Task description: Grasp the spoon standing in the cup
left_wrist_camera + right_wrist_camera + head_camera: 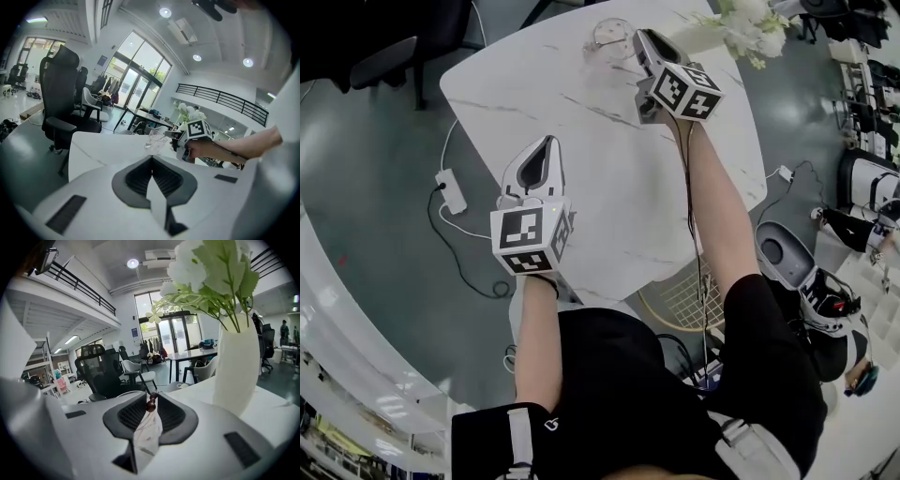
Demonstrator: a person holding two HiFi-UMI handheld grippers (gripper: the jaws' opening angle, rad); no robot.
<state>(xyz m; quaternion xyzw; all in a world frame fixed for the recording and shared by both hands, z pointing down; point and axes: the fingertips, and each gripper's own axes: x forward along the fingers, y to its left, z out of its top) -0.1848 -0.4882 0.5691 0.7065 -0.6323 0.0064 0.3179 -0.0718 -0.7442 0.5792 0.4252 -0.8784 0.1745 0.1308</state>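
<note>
A clear glass cup (612,39) stands at the far side of the white marble table (609,187). My right gripper (645,42) reaches right up beside it. In the right gripper view the spoon's dark beaded handle end (151,404) sits between the jaw tips, and both pads touch it. The cup itself is hidden below those jaws. The left gripper view shows the cup (157,139) with my right gripper (176,137) at its rim. My left gripper (546,142) hovers over the table's near left part, shut and empty, well short of the cup.
A white vase of flowers (748,26) stands just right of the right gripper and fills the right gripper view's right side (236,366). A black office chair (384,47) stands beyond the table's left corner. A power strip (450,190) with cables lies on the floor.
</note>
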